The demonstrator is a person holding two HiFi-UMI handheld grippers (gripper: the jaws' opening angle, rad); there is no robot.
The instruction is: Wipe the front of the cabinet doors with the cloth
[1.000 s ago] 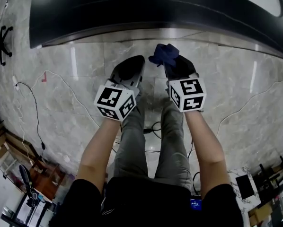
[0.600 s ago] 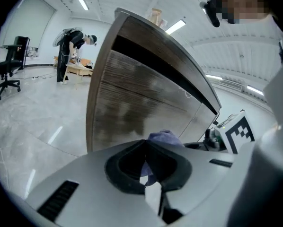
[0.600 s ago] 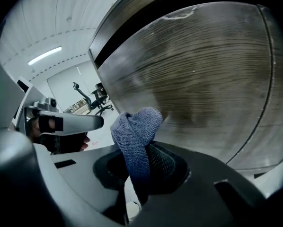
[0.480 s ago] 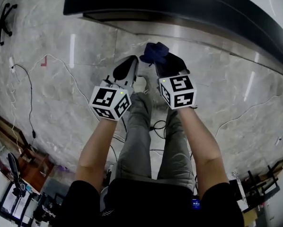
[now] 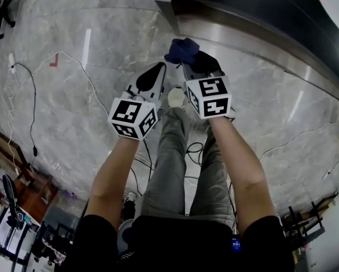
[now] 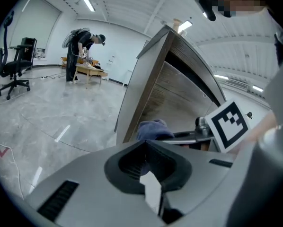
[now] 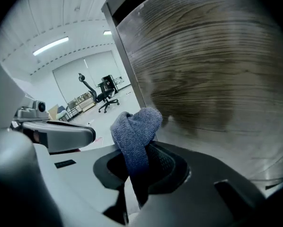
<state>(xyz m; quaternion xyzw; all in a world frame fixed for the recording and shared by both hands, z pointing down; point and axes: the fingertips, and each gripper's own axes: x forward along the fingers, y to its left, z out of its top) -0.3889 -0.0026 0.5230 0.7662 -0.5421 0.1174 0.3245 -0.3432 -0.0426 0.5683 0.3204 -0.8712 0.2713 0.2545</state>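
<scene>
Blue cloth point(image 7: 136, 126) is clamped in the right gripper's point(image 7: 142, 171) jaws, bunched close to the cabinet door point(image 7: 212, 65). Only that view shows the door's wood grain. The left gripper's point(image 6: 148, 169) jaws are together and empty, and its view alone shows a distant person point(image 6: 82, 44) bent over a table.

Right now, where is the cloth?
The cloth is clamped in the right gripper, close in front of the cabinet door. In the head view it sits upper centre, just right of the left gripper.
</scene>
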